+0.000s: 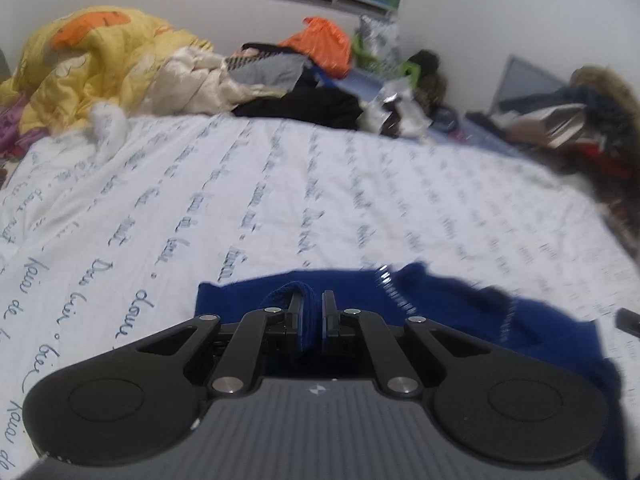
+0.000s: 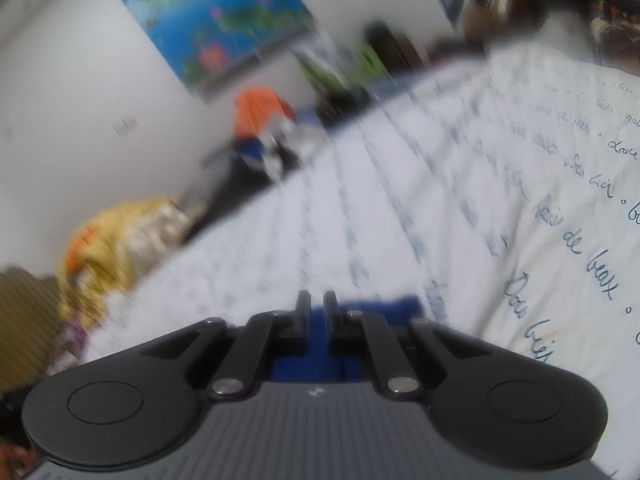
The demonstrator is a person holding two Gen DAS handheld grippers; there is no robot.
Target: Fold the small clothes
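Both grippers clamp the blue garment over the bed

The left gripper (image 1: 311,300) and right gripper (image 2: 316,300) pinch soft, light, floppy knit (image 1: 460,304); edge and corner grips suit it best.

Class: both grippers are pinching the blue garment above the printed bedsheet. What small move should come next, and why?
Probably lower both hands and lay the blue garment flat on the bedsheet. The left gripper and right gripper are each shut on blue cloth, and the garment looks bunched and uneven, so it needs spreading before any fold.
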